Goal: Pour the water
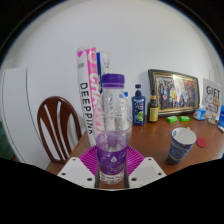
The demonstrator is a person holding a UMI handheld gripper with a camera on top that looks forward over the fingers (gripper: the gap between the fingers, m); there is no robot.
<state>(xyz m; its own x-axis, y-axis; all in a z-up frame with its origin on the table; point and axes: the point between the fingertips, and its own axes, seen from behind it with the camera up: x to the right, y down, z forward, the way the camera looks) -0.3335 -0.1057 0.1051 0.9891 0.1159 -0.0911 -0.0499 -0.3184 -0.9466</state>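
A clear water bottle [113, 125] with a purple cap and a purple label stands upright between my fingers. My gripper [112, 165] is shut on the bottle's lower part, with both magenta pads [91, 158] pressed against its sides. The bottle hides the table right behind it. A dark blue cup [181, 144] with a white rim stands on the wooden table [155, 140] to the right of the bottle, beyond my right finger.
A wooden chair [58, 124] stands at the table's left. A tall white and pink box [90, 90] rises behind the bottle. A small blue bottle [139, 106], a framed picture [174, 92], a green block [172, 120] and a red lid [201, 142] lie farther back and right.
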